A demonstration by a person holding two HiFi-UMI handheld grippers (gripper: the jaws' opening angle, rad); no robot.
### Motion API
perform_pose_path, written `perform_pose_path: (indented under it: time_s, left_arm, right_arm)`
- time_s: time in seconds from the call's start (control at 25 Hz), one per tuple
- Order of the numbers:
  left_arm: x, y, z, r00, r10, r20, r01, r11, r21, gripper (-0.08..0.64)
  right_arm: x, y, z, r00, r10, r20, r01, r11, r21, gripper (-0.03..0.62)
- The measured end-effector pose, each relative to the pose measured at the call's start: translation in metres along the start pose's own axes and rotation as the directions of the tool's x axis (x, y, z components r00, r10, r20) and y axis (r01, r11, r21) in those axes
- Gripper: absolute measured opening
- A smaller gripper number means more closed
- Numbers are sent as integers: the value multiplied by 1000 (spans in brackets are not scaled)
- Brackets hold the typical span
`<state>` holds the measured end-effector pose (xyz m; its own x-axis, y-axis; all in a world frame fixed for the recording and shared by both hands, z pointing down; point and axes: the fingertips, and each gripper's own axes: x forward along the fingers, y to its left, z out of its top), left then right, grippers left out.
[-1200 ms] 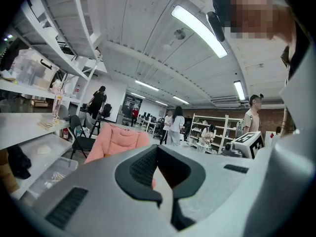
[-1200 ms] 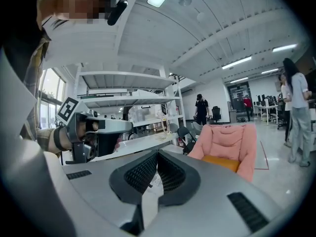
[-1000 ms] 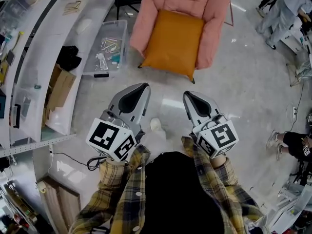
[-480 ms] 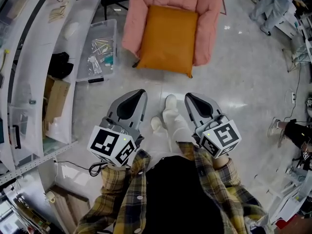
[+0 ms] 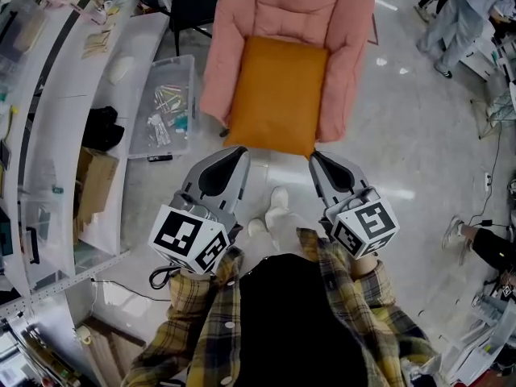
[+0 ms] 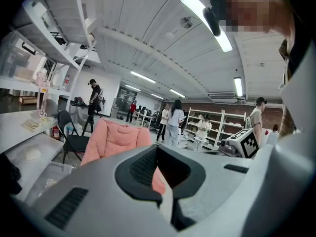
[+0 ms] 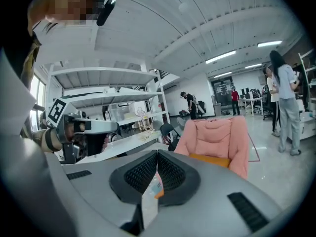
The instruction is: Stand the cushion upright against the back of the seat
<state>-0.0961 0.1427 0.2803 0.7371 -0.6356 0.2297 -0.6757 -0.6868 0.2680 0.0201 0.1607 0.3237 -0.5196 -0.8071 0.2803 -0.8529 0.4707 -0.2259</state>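
Note:
An orange cushion lies flat on the seat of a pink padded armchair, its front edge hanging a little over the seat's front. The chair's back rises behind it, and the cushion shows as an orange strip on the seat. My left gripper and right gripper are held side by side just short of the cushion's front edge, both shut and with nothing in them. From the left gripper view the pink chair stands ahead, the cushion hidden behind the jaws.
White shelving runs along the left, with a clear plastic bin of small items on the floor beside the chair. A black chair stands at the back left. People stand at the right. My feet are on the shiny floor.
I have stepped toward the armchair: chair and cushion now lie closer to both grippers, whose tips have come up nearly to the cushion's front edge. Both grippers stay shut.

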Motion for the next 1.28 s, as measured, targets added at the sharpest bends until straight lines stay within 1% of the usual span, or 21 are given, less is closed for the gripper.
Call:
perform_pose_path:
  time_s: [0.12,0.24,0.36,0.52,0.8,0.88,1.04,1.28]
  left_arm:
    - [31,-1,18,1000,-14,15,14,1000,25,5]
    - [54,-4,26,1000,-21,17,20,999,37,5]
    - [66,-3,29,1000,-20,4,20,999,45,5]
    - [76,6,36,1000,-12,-3,12,999,52,5]
    - [89,46,39,999,-25,-22,26,999,40,5]
    - [95,60,44,999,-43,-27,44,998,43,5]
    - [110,88,54,993,-105,-50,108,993,50,5]
    - [130,139,68,976,-195,-96,202,977,65,5]
  right_arm:
    - [12,-27,23,1000,-4,25,5,999,-36,20]
    - [18,-47,39,999,-11,46,14,998,-62,20]
    - [19,-57,48,997,-11,73,14,999,-41,20]
    - [23,-71,53,997,-28,68,30,999,-28,20]
    - [56,-77,46,997,-59,43,59,998,-13,20]
    - [67,-77,51,996,-80,42,80,997,-8,20]
    - [94,-82,61,989,-139,42,139,990,1,20]
    - [150,-85,73,974,-221,40,220,975,22,20]
